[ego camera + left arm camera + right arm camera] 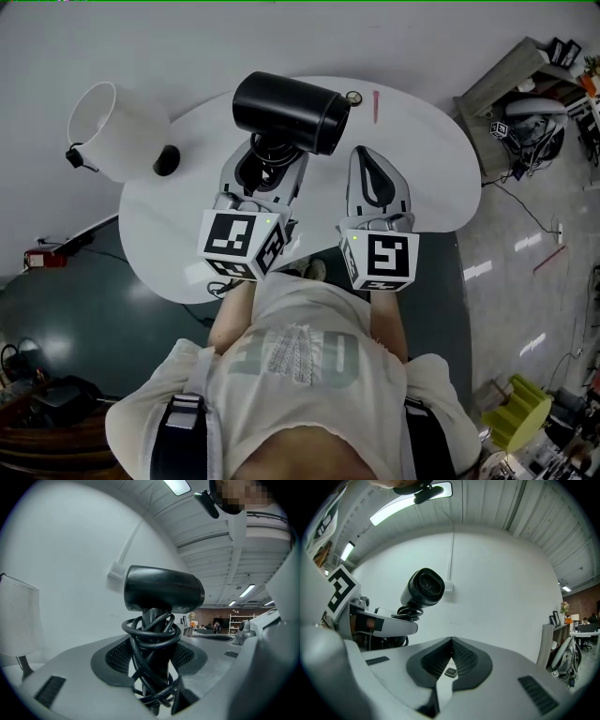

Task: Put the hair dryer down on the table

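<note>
A black hair dryer (291,111) hangs over the white table (431,150), its barrel lying level and its handle pointing towards me. My left gripper (267,155) is shut on that handle, around which the black cord is wound. In the left gripper view the hair dryer (164,590) stands up between the pads of the left gripper (152,660), cord loops bunched at the grip. My right gripper (373,164) is beside it on the right, shut and empty. In the right gripper view the right gripper (451,641) has its tips together, and the hair dryer (424,587) faces the camera.
A white lamp (108,127) lies at the table's left end, with a small black part (166,161) beside it. A red pen (376,105) and a small round thing (353,97) lie at the far edge. A grey wall stands beyond the table.
</note>
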{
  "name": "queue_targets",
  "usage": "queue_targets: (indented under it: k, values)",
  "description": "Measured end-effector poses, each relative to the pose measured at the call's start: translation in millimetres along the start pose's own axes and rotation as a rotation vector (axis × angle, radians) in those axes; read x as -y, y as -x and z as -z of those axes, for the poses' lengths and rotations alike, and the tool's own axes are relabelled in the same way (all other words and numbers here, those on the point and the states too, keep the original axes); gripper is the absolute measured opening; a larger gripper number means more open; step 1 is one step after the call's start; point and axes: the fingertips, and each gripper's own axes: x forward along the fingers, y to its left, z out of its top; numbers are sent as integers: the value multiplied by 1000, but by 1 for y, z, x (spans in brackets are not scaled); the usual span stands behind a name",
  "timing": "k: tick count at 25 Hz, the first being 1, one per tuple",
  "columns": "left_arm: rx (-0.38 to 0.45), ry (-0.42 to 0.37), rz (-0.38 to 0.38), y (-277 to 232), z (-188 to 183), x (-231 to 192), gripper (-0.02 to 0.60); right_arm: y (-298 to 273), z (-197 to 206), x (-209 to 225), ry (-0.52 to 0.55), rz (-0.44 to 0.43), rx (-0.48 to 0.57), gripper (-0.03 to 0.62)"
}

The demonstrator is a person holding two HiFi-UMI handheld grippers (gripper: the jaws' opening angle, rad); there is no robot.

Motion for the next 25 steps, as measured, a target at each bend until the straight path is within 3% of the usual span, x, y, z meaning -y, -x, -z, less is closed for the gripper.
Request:
queue_targets:
  k: [11, 25]
  values:
    - [-155, 20, -25, -19, 50, -22, 229, -15, 18, -3, -23, -2, -46, 5]
    - [-521, 104, -50, -34, 191, -54, 229, -30, 83, -18, -66, -29, -233, 5]
